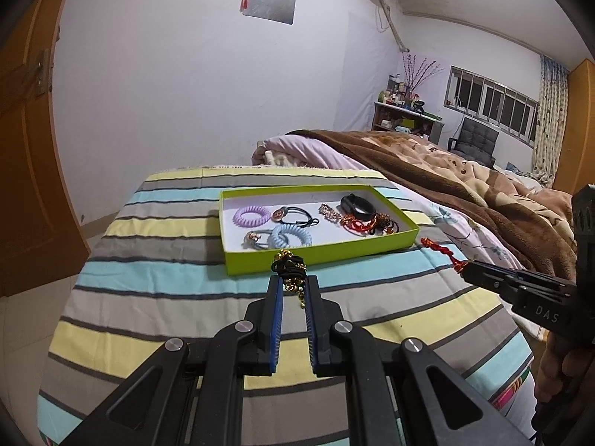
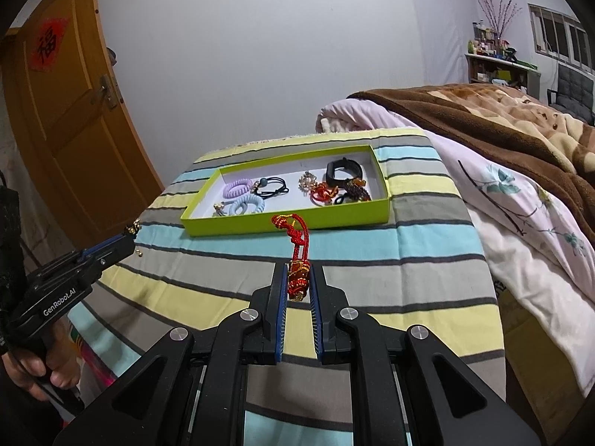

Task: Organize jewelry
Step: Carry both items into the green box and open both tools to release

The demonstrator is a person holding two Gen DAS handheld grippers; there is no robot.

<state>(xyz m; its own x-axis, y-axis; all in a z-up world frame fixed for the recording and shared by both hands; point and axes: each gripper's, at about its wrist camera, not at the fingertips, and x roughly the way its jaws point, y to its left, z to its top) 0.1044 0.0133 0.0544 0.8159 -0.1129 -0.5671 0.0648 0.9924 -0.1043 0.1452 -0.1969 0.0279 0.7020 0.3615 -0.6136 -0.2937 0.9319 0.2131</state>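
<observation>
A lime-green tray [image 1: 319, 251] [image 2: 282, 223] sits on the striped cloth and holds several pieces: purple [image 1: 251, 216] and blue [image 1: 290, 237] coil hair ties, black elastic ties, a black band [image 1: 357, 203], red cord items. My left gripper [image 1: 293, 278] is shut on a black-and-gold chain piece [image 1: 290, 265], held just in front of the tray's near wall. My right gripper [image 2: 297, 278] is shut on a red knotted cord charm [image 2: 297, 239], also just short of the tray's near wall. Each gripper shows in the other's view [image 1: 465, 265] [image 2: 130, 236].
The striped cloth [image 1: 167, 282] covers a raised surface beside a bed with a brown blanket [image 1: 446, 171] and pink quilt [image 2: 520, 223] on the right. An orange door [image 2: 63, 119] stands at left. A small gold bead [image 2: 139, 254] lies on the cloth.
</observation>
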